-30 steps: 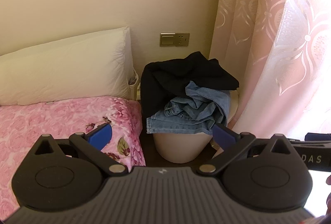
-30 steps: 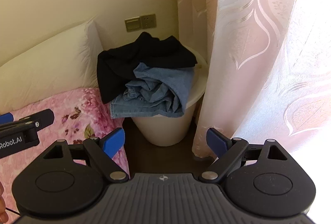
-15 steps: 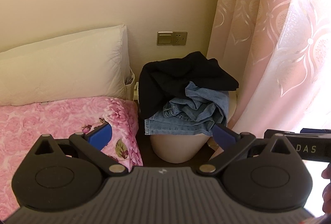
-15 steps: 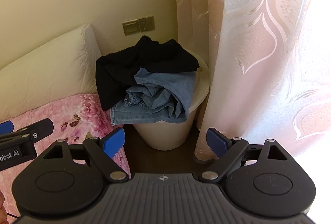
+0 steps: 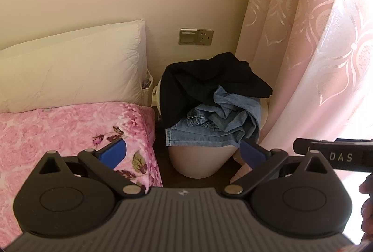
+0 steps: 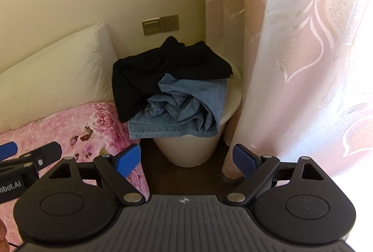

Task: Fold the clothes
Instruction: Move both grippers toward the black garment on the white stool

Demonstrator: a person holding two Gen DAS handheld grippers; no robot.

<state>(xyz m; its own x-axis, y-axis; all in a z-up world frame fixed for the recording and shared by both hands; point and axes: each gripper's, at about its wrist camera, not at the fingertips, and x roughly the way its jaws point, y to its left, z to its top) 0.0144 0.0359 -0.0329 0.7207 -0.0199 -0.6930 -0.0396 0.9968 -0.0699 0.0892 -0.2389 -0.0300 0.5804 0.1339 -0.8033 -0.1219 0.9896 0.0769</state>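
A crumpled black garment (image 5: 205, 84) (image 6: 163, 68) and blue jeans (image 5: 219, 126) (image 6: 186, 112) lie heaped on a round white stool (image 5: 200, 161) (image 6: 186, 149) between the bed and the curtain. My left gripper (image 5: 181, 151) is open and empty, some way in front of the heap. My right gripper (image 6: 186, 158) is open and empty, also short of the stool. Each gripper shows at the edge of the other's view: the right one (image 5: 335, 154), the left one (image 6: 28, 158).
A bed with a pink floral blanket (image 5: 70, 131) (image 6: 74, 131) and a white pillow (image 5: 70, 65) (image 6: 53, 79) lies to the left. A pink patterned curtain (image 5: 314, 42) (image 6: 303, 54) hangs to the right. A wall socket (image 5: 195, 36) (image 6: 160, 23) is above the stool.
Both grippers have drawn back and risen a little, so the heap sits lower and smaller in view. Both stay open and empty.
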